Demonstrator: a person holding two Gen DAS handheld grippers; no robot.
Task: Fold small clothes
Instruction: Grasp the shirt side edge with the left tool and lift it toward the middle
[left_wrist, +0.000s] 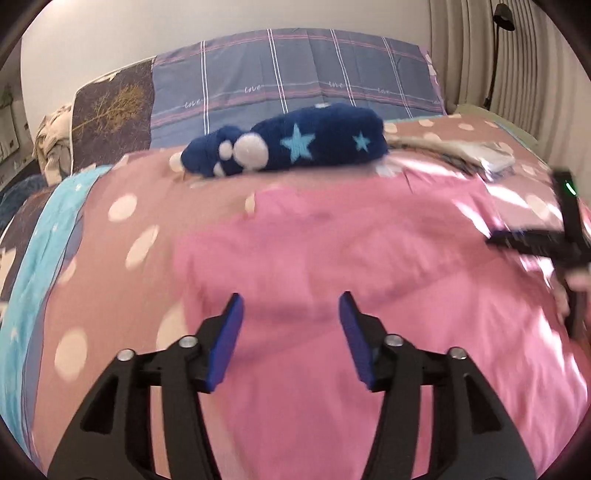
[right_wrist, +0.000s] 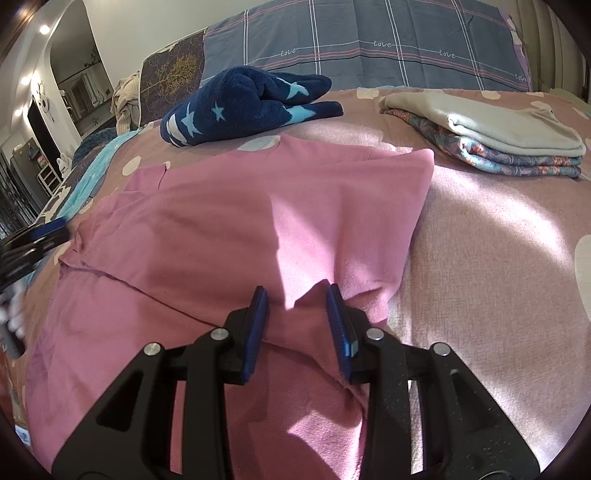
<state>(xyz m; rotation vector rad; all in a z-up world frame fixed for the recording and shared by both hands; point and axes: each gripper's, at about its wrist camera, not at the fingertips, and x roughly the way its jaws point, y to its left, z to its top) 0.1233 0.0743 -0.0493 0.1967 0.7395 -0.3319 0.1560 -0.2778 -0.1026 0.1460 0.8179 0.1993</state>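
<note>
A pink garment (right_wrist: 229, 236) lies spread on the polka-dot bed cover, partly folded, with a crease running across it; it also shows in the left wrist view (left_wrist: 332, 251). My left gripper (left_wrist: 291, 306) is open and empty just above the garment's left part. My right gripper (right_wrist: 295, 295) is open over the garment's near right edge, its blue pads (right_wrist: 338, 317) on either side of a raised fold. The right gripper shows blurred at the right of the left wrist view (left_wrist: 546, 243); the left gripper shows at the left edge of the right wrist view (right_wrist: 40, 236).
A dark blue star-patterned fleece garment (right_wrist: 243, 103) lies crumpled beyond the pink one. A stack of folded clothes (right_wrist: 491, 133), grey on floral, sits at the far right. Plaid pillows (right_wrist: 369, 44) line the headboard. The bed's left edge drops off by a turquoise blanket (left_wrist: 40, 236).
</note>
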